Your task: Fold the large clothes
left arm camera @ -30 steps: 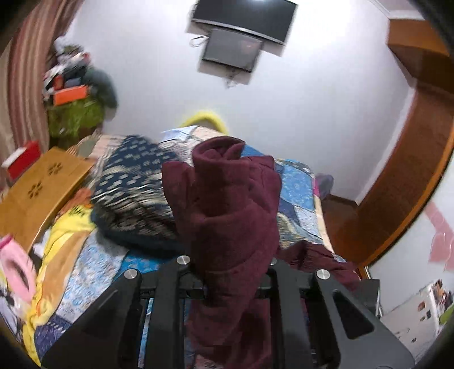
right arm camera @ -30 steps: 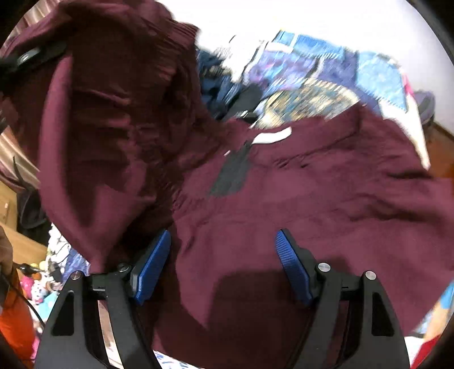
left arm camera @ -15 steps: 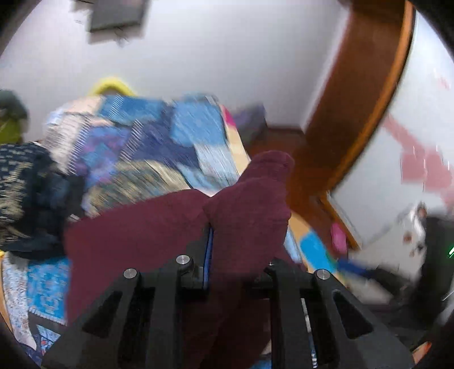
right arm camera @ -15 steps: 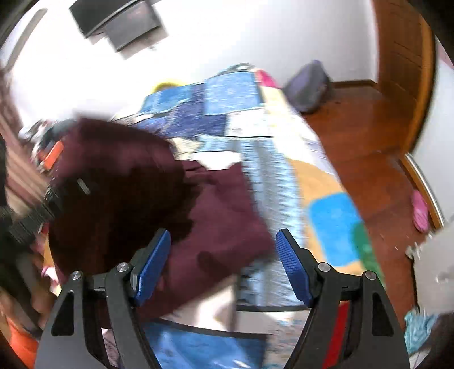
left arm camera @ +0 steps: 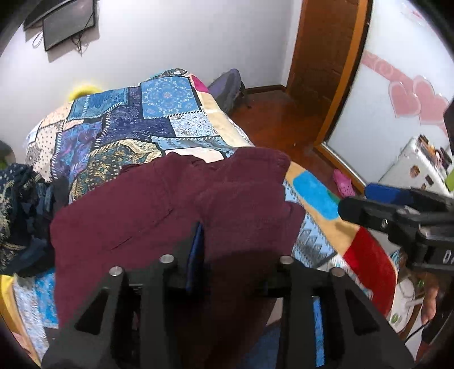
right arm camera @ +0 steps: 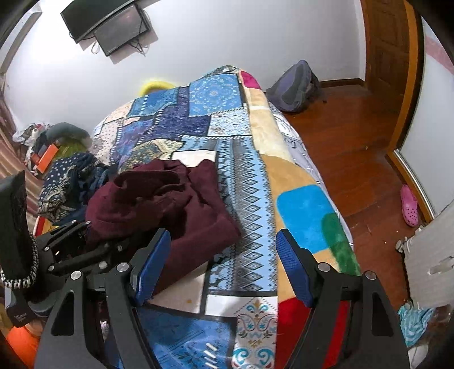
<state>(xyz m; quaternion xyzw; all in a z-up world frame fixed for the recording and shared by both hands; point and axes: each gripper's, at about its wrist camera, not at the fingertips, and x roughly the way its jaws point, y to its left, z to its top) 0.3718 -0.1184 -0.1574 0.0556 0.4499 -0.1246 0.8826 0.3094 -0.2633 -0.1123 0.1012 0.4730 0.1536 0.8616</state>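
**The dark red top is laid on the bed, ready for the next fold.**

The left gripper [left arm camera: 227, 272] has just been opening its fingers; a fold of the dark red top [right arm camera: 170, 210] still sits between them, so it looks like it is letting go. The right gripper [right arm camera: 224, 269] holds nothing, its fingers wide apart over the bed [right arm camera: 300, 204]. The top lies bunched on the patchwork bed cover. Far off, a dark screen [right arm camera: 113, 25] hangs on the wall.

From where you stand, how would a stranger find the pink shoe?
Start at the bed with the patchwork blanket, then look to the wooden floor on its right. The pink shoe lies alone there near the wall, the only bright pink thing on the floor.
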